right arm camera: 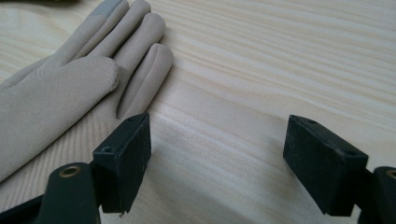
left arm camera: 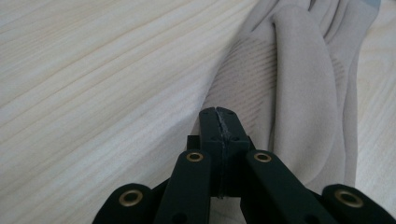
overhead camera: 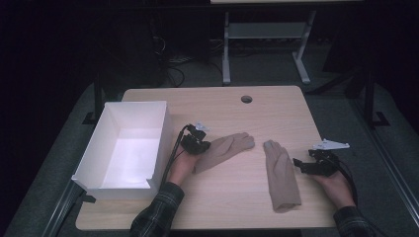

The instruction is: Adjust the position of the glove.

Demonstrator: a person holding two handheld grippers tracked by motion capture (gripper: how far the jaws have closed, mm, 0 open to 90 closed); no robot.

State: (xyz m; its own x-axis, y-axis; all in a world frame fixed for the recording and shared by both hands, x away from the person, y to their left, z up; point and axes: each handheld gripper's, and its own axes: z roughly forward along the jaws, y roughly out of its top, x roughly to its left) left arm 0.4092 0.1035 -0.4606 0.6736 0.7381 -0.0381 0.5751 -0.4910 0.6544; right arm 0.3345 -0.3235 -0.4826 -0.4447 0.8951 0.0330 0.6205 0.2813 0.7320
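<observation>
Flanking gloves [overhead camera: 225, 149], white box [overhead camera: 126, 148], table hole [overhead camera: 246, 99]

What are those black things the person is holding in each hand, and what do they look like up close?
They are hand-held grippers. The left gripper and right gripper are black, each with two blocky jaws on linkages with brass-coloured rivets, a grey three-cornered plate on top and a trailing black cable. The person's sleeves are dark plaid.

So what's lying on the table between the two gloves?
Nothing: in the high view the strip of table between the left glove and the right glove is bare wood. Their fingertips come close but stay apart.
</observation>
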